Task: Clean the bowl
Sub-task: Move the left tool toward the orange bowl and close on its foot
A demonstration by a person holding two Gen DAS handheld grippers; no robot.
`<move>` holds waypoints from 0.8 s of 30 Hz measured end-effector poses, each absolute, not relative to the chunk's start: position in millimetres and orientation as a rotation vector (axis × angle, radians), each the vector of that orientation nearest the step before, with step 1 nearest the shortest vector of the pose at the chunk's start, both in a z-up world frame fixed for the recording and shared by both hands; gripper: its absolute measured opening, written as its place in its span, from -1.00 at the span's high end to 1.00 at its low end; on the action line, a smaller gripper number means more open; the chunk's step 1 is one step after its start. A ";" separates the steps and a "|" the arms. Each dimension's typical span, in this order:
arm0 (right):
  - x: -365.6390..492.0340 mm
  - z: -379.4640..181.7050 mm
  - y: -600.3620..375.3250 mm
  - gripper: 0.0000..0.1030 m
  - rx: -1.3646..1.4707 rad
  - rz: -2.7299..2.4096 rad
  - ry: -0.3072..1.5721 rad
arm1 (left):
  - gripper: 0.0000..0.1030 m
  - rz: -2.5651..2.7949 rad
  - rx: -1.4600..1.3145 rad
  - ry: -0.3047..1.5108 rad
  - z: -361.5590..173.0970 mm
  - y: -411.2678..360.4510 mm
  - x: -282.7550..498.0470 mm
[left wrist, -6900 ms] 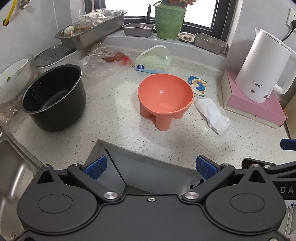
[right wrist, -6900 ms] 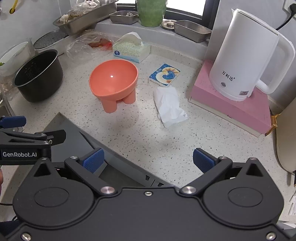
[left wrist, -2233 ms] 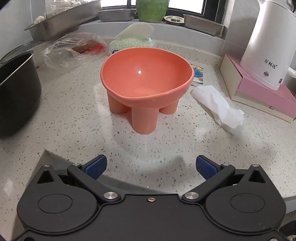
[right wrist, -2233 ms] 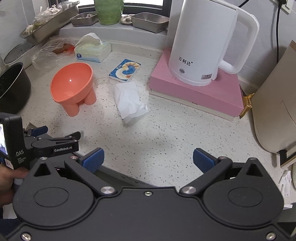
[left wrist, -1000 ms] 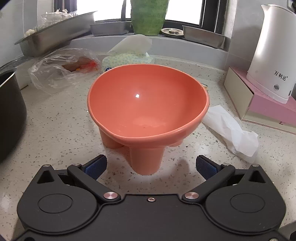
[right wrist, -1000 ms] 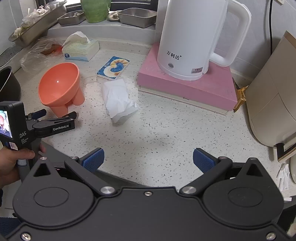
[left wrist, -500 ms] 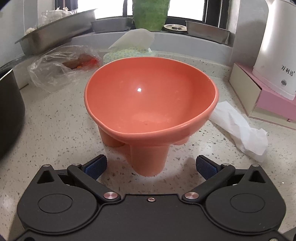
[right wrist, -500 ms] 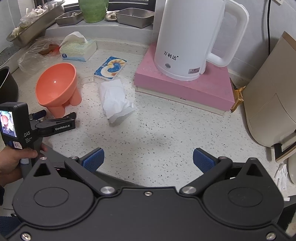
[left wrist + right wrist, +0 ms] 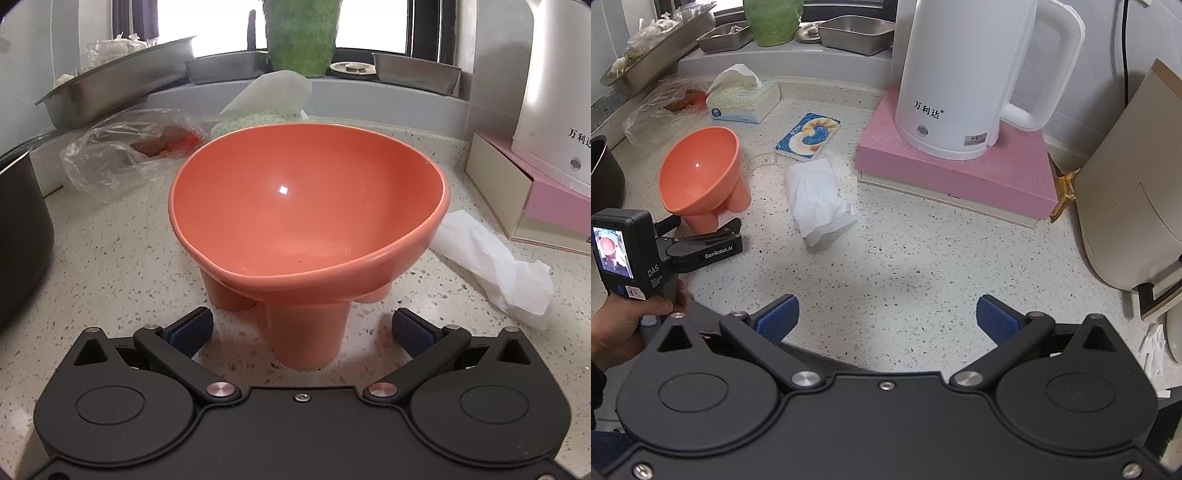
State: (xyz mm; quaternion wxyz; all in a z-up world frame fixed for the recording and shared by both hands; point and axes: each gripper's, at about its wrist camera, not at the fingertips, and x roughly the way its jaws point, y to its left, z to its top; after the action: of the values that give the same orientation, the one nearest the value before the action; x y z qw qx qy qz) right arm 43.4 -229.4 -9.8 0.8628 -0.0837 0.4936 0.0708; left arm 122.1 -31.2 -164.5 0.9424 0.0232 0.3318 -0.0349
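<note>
An orange three-legged bowl (image 9: 306,221) stands upright on the speckled counter, a little wet residue at its bottom. My left gripper (image 9: 303,328) is open, low against the counter, with the bowl's front leg between its blue fingertips and not touching them. In the right wrist view the bowl (image 9: 698,173) sits at the far left with the left gripper (image 9: 701,225) at its foot, held by a hand (image 9: 624,321). A crumpled white tissue (image 9: 816,199) lies just right of the bowl. My right gripper (image 9: 886,317) is open over bare counter, empty, well short of the tissue.
A white kettle (image 9: 964,74) stands on a pink box (image 9: 953,166) at the back right, and a beige appliance (image 9: 1130,192) stands at the far right. Behind the bowl are a tissue box (image 9: 742,98), a patterned pack (image 9: 809,136) and a plastic bag (image 9: 122,151). At the left is a black pot (image 9: 18,240).
My left gripper has come down and forward until the bowl's front leg stands between its open fingers. My right gripper has drifted right, still open and empty.
</note>
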 end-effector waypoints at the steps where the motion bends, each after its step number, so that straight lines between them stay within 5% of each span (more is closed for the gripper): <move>1: 43.5 -9.7 -229.3 -0.99 -0.176 0.149 1.035 | -1.00 -0.074 0.049 0.671 -164.9 -31.1 121.9; 24: 46.3 -9.2 -227.9 -0.99 -0.196 0.149 1.041 | -1.00 -0.091 0.052 0.539 -176.4 -31.4 115.9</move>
State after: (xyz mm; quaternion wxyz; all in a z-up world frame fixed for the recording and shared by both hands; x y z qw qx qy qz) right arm 46.3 -227.9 -9.2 0.8603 -0.0933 0.4961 0.0710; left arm 115.9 -31.4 -176.4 0.9625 0.0256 0.2661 -0.0451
